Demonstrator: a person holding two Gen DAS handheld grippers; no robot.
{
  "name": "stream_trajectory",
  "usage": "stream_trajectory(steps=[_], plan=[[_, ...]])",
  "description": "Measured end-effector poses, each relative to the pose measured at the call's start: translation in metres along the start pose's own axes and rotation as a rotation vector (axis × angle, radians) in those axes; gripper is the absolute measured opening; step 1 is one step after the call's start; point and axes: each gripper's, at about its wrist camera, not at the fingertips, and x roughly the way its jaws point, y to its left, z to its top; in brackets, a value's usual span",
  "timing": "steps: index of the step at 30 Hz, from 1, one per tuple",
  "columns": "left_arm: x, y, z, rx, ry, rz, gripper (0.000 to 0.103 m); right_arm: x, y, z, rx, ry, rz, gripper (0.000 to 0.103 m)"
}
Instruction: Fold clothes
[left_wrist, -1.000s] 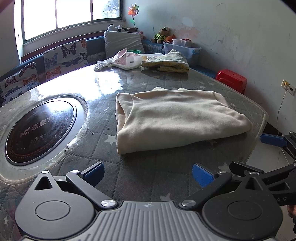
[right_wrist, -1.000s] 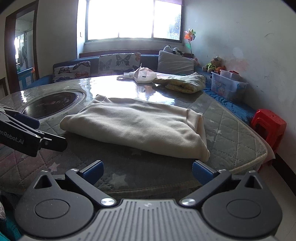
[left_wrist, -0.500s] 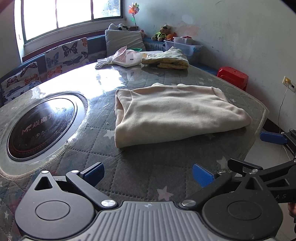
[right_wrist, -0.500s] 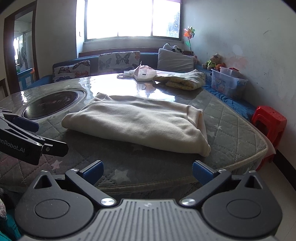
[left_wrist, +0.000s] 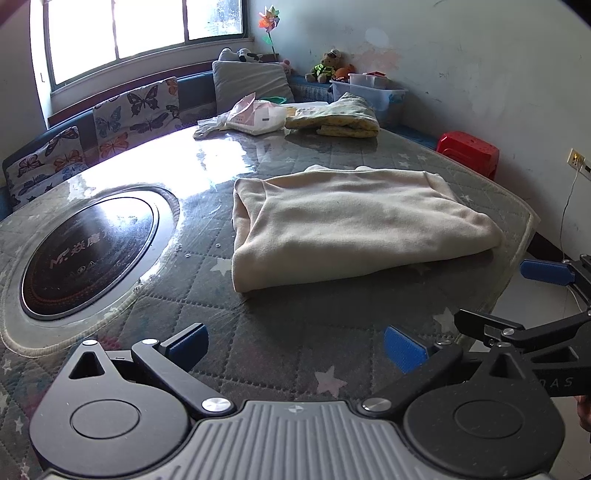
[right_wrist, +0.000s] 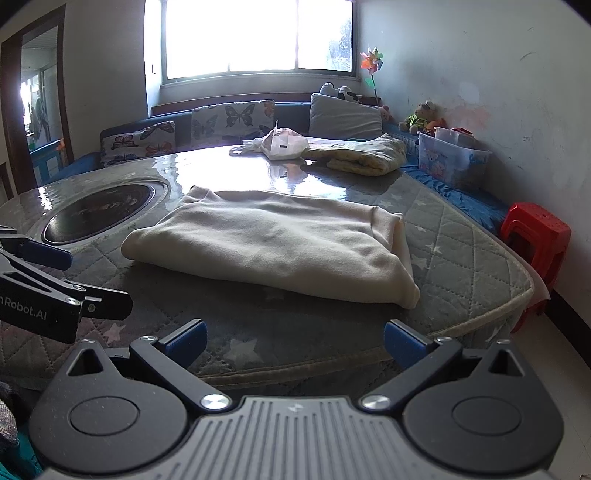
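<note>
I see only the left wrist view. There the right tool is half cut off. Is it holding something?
Observer: No. The right tool is open, with nothing between its pads, short of the garment.
Operator: How does the right end of the garment look?
Observer: Its folded layers show there, stacked, and the near corner lies close to the table edge but on it.
Operator: Is there a way out of the room?
Observer: Yes, an open doorway at the far left.
</note>
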Motion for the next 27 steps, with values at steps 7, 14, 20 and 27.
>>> stream_trajectory(steps=[7, 14, 20, 27], plan=[[0.0024, -0.0004, -0.0002, 0.0, 0.011, 0.01, 0.103, 0.0014, -0.0001, -0.0011, 0.002, 0.002, 0.004, 0.103], [0.0051, -0.0022, 0.0002, 0.004, 0.02, 0.01, 0.103, 0.0041, -0.0016, -0.0015, 0.01, 0.01, 0.002, 0.103], [0.0075, -0.0029, 0.0, 0.004, 0.029, 0.01, 0.103, 0.0049, -0.0008, -0.0013, 0.006, 0.016, 0.006, 0.103], [0.009, -0.0023, -0.0001, 0.001, 0.034, 0.01, 0.103, 0.0051, 0.001, -0.0004, 0.006, 0.016, 0.005, 0.103]])
